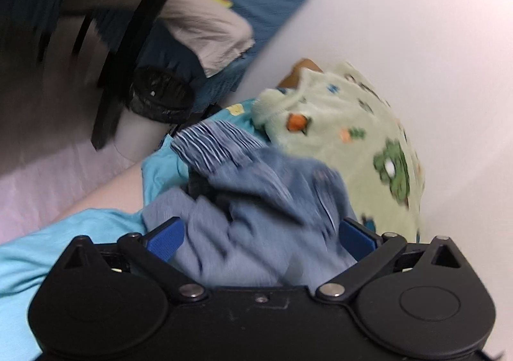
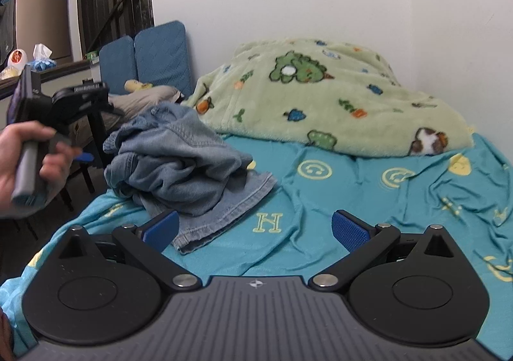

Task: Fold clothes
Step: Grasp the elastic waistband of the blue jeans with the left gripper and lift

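A crumpled pair of light blue jeans [image 2: 179, 162] lies in a heap at the left edge of the bed, one hem spread on the teal sheet [image 2: 352, 187]. In the right wrist view my right gripper [image 2: 255, 229] is open just above the sheet, its left pad beside the hem, holding nothing. A hand [image 2: 19, 152] holds my left gripper [image 2: 85, 157] at the heap's left side. In the blurred left wrist view my left gripper [image 1: 259, 236] is open, its fingers wide apart, with the jeans [image 1: 256, 194] bunched between them.
A fluffy green blanket [image 2: 320, 98] with cartoon prints is piled along the wall behind the jeans. Blue cushions [image 2: 160, 56] and a grey cloth [image 2: 141, 98] lie beyond the bed's end. A black bin bag [image 1: 160, 94] sits on the floor. A fridge [image 2: 41, 17] stands far left.
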The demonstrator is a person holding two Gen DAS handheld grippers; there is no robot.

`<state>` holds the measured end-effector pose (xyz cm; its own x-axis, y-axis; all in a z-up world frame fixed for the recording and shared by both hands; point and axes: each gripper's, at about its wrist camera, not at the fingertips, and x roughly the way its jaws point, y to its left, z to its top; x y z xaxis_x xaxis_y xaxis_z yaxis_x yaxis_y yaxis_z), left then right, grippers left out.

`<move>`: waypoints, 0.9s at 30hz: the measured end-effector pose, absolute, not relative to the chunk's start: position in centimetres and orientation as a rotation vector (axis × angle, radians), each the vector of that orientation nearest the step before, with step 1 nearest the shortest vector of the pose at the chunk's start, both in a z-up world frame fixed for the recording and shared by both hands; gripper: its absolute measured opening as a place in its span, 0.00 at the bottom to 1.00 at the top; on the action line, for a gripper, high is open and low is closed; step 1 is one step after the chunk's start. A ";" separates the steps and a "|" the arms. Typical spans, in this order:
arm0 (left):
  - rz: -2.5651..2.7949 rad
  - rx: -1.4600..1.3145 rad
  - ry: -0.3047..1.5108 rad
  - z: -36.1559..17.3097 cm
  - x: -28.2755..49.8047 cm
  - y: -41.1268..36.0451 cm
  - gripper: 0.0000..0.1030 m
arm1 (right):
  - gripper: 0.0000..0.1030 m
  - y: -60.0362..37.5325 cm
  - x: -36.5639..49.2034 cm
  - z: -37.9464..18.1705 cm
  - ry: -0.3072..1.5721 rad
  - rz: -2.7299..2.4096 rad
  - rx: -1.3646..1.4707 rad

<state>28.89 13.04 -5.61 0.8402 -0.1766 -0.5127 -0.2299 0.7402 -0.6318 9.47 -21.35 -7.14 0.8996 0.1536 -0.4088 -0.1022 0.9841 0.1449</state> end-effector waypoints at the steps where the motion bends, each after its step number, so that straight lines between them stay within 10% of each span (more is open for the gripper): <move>1: 0.034 -0.776 0.589 -6.0 29.8 13.6 1.00 | 1.00 -21.4 9.7 -7.4 0.443 0.137 0.125; 10: 0.034 -0.925 0.559 -9.6 35.5 17.2 0.97 | 1.00 -21.7 12.2 -10.2 0.542 0.155 0.186; 14: 0.002 -0.945 0.510 -9.4 36.8 16.7 0.81 | 1.00 -21.7 12.9 -11.1 0.563 0.143 0.197; 20: -0.093 -0.735 0.436 -6.0 36.3 13.1 0.23 | 1.00 -21.9 13.7 -12.1 0.593 0.133 0.218; 27: -0.175 -0.536 0.383 -1.5 29.8 9.4 0.13 | 1.00 -21.5 13.0 -11.0 0.535 0.132 0.168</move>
<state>29.78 9.36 -1.47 0.9148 -0.2602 -0.3090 0.0625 0.8469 -0.5280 13.00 -21.54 -11.03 0.8521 0.1686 -0.4955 -0.0811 0.9778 0.1931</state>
